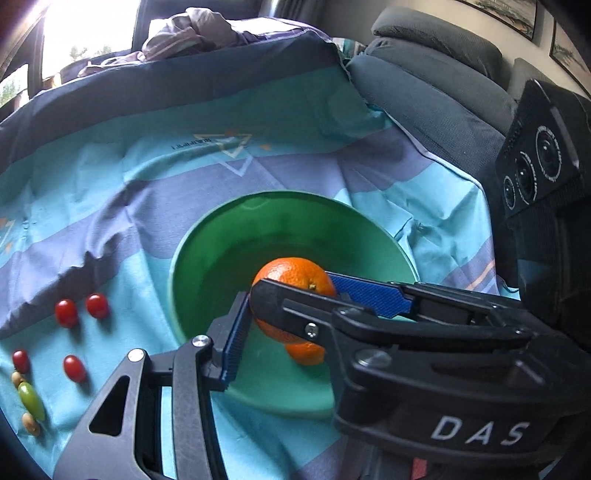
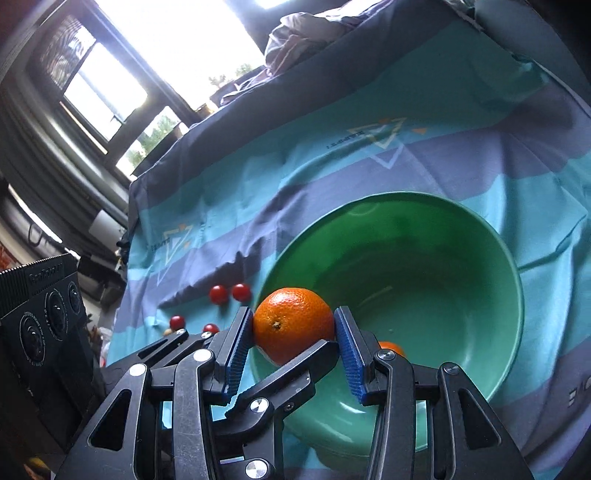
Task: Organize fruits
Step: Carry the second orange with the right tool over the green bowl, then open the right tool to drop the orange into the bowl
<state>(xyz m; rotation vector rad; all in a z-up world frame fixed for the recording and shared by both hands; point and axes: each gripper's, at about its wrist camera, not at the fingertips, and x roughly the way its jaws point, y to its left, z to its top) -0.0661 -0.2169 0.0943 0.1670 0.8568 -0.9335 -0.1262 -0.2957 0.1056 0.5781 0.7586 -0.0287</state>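
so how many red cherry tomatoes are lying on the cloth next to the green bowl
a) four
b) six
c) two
a, the left wrist view shows four red cherry tomatoes loose on the cloth, all outside the green bowl.

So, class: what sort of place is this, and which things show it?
Probably a living room at home: a grey sofa, framed pictures on the wall, a window, and a cloth-covered table.
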